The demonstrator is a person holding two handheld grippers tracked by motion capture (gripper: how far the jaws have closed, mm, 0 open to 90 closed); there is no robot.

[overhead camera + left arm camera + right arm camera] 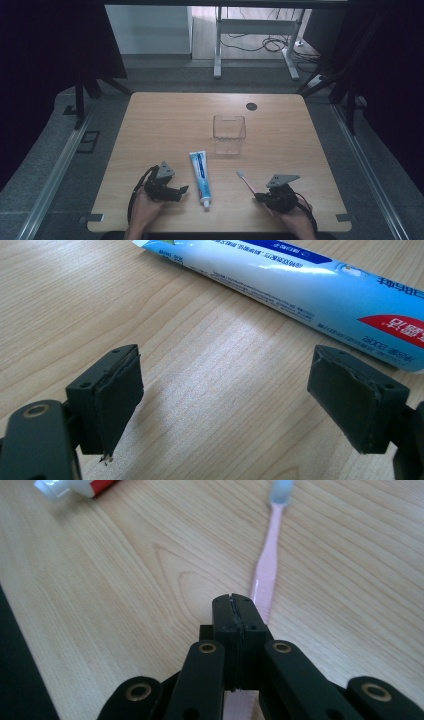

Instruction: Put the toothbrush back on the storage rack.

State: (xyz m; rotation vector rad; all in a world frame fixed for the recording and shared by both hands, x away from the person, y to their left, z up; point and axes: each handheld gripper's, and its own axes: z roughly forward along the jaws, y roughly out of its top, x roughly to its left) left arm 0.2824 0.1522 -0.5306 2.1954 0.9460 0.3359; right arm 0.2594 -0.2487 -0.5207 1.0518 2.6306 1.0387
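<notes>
A pink toothbrush [245, 180] with a pale blue head lies on the wooden table [160, 125], right of centre. My right gripper [261, 196] sits low over its handle, jaws shut tight against each other. In the right gripper view the gripper [235, 602] is shut, and the toothbrush [267, 565] runs out from beneath it. A blue and white toothpaste tube [201, 177] lies lengthwise in the middle, cap toward me. My left gripper [183, 190] stands open just left of the tube. The left gripper view has the gripper [225, 400] wide apart over bare wood, the tube [300, 285] just beyond.
A clear plastic cup [229, 133] stands upright behind the tube, near the table's middle. A dark round grommet [251, 106] sits at the back edge. The tube's white cap [52, 487] lies to the right gripper's far left.
</notes>
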